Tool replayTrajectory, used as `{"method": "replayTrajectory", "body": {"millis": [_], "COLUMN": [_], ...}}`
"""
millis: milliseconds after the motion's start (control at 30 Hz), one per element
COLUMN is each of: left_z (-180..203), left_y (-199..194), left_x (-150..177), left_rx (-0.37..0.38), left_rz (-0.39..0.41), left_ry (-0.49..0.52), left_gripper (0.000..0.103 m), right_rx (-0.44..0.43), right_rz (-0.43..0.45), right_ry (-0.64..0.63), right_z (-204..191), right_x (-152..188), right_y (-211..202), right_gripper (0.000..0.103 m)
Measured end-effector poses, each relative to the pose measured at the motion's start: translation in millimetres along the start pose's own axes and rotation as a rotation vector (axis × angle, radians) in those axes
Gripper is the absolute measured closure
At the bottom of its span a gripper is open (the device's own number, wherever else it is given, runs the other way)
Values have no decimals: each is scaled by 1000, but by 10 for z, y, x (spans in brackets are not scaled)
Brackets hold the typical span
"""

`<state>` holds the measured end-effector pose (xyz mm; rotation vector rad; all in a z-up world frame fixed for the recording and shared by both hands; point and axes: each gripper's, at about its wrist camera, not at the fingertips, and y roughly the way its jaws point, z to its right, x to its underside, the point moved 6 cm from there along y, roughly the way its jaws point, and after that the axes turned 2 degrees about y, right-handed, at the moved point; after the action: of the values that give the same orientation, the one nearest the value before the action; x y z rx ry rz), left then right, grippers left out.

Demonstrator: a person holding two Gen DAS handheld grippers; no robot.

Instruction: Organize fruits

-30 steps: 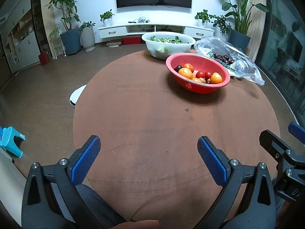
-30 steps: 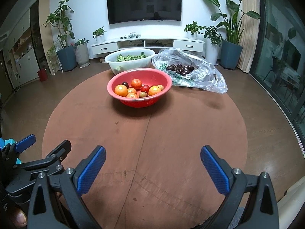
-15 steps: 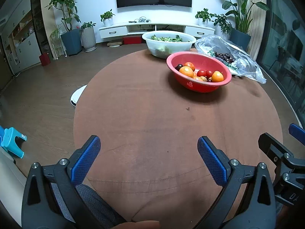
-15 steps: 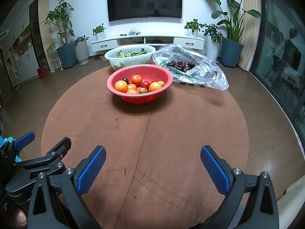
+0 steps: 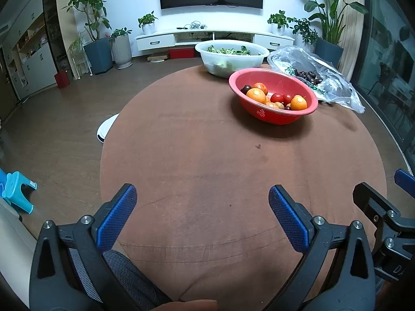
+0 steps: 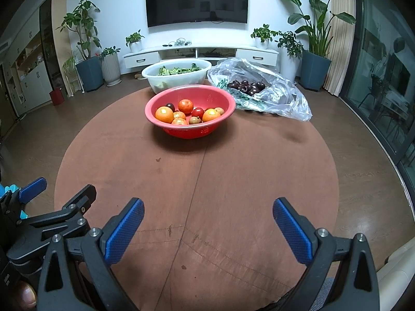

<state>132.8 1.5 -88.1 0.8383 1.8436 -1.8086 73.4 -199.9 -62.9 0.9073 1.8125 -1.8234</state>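
A red bowl (image 5: 280, 118) (image 6: 181, 132) holding oranges, small red tomatoes and dark round fruits stands at the far side of the round brown table (image 5: 207, 160) (image 6: 207, 171). Behind it to the right lies a clear plastic bag (image 5: 334, 83) (image 6: 275, 96) with dark cherries (image 6: 246, 86) inside. My left gripper (image 5: 202, 197) hovers open over the table's near edge with nothing between its blue pads. My right gripper (image 6: 207, 211) is open too, beside the left one, also far short of the bowl.
A translucent white bowl of green leaves (image 5: 230, 57) (image 6: 179, 76) stands behind the red bowl. Beyond the table are a TV stand, potted plants, a white round object on the floor (image 5: 106, 129) and a blue stool (image 5: 18, 191).
Both grippers have edged forward over the table toward the red bowl, which appears slightly nearer in each view. Both stay open.
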Motion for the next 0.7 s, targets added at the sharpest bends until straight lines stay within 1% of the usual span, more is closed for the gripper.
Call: {"method": "replayTrajectory", "body": {"millis": [700], "left_z": [-1], "left_y": [11], "left_x": [5], "left_rx": [-2], "left_rz": [-2], "left_ry": [1], "left_gripper": [0], "right_rx": [0], "right_rz": [-3], "right_ry": [-1], "right_z": [-4], "right_x": [3], "right_y": [-6], "right_gripper": [1]}}
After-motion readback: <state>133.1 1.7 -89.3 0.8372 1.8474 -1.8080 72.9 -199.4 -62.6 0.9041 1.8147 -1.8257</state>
